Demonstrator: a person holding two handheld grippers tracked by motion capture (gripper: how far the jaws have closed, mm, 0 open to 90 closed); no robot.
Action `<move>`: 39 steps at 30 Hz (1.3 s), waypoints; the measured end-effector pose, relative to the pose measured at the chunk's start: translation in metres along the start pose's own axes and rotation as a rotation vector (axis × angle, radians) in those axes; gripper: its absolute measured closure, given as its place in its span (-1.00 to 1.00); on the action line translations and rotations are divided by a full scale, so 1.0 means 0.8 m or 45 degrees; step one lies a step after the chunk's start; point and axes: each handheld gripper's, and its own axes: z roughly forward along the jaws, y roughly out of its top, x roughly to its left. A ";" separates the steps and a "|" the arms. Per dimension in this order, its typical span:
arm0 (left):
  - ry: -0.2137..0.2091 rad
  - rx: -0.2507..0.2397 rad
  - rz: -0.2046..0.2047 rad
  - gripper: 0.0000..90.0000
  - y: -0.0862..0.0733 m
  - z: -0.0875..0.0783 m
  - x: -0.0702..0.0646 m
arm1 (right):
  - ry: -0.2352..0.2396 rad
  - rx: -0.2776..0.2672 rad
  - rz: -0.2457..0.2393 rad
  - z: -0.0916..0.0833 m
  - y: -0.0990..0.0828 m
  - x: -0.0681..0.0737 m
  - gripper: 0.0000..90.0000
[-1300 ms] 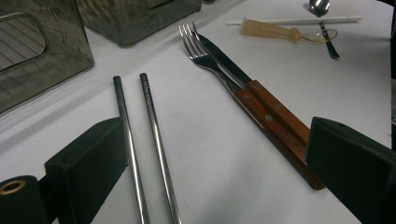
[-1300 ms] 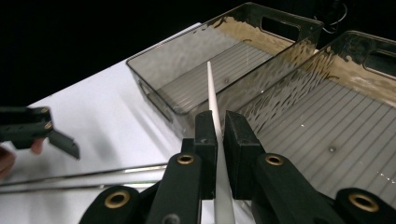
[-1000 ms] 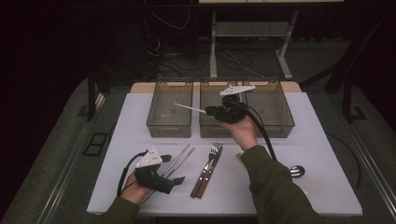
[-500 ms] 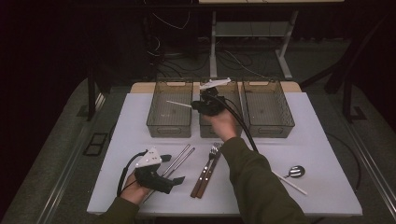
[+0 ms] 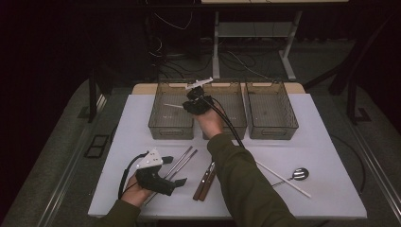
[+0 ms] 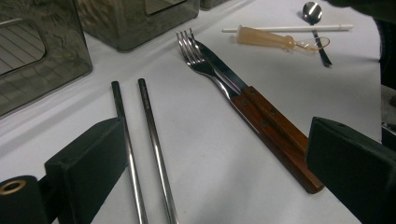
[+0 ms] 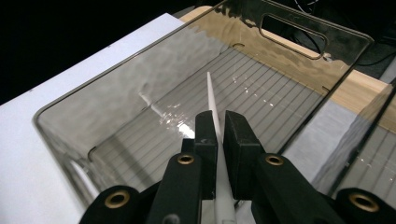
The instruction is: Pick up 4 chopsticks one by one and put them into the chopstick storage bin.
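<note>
So our right gripper (image 7: 217, 133) has its black jaws pinched tight on a thin white plastic chopstick (image 7: 211, 95), and we're holding it out over the leftmost smoky clear plastic bin (image 5: 171, 113) at the far side of the white table (image 5: 331, 156). In the right gripper view the stick's pointed end hangs above the bin's ribbed floor, not touching it as far as we can tell. From the high view the chopstick (image 5: 174, 106) pokes out to the left of the right gripper (image 5: 191, 106), roughly level.

Our left gripper (image 5: 177, 182) sits low near the front edge of the table with its jaws spread wide and nothing between the pads. In the left gripper view they frame a pair of dark metal chopsticks (image 6: 148, 135) lying side by side, and just beside those a fork and knife with brown wooden handles (image 6: 243, 100) stacked together.

Farther off on the table there's a second white chopstick (image 6: 289, 29), a metal spoon (image 6: 314, 14) and a translucent amber piece (image 6: 264, 37), all near each other.
</note>
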 end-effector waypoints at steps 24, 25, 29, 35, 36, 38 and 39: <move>-0.005 -0.006 -0.007 -0.90 0.000 0.002 0.001 | 0.061 0.059 -0.012 0.017 0.014 0.013 0.30; -0.006 -0.005 -0.007 -0.90 0.000 0.002 0.001 | 0.070 0.058 -0.015 0.014 0.014 0.012 0.28; -0.005 0.006 -0.009 -0.90 0.000 0.004 -0.001 | 0.103 0.040 -0.006 0.000 0.012 0.010 0.16; -0.005 0.013 0.000 -0.90 0.000 0.005 -0.001 | 0.169 -0.004 -0.003 -0.031 0.003 0.001 0.01; -0.005 0.015 0.001 -0.90 0.000 0.005 -0.001 | 0.182 -0.007 -0.003 -0.036 0.001 0.000 0.01; -0.004 0.015 0.001 -0.90 0.000 0.006 -0.002 | 0.196 -0.008 -0.013 -0.045 -0.004 -0.002 -0.02; -0.003 0.015 0.000 -0.90 0.000 0.007 -0.002 | 0.196 -0.008 -0.016 -0.049 -0.007 -0.003 -0.02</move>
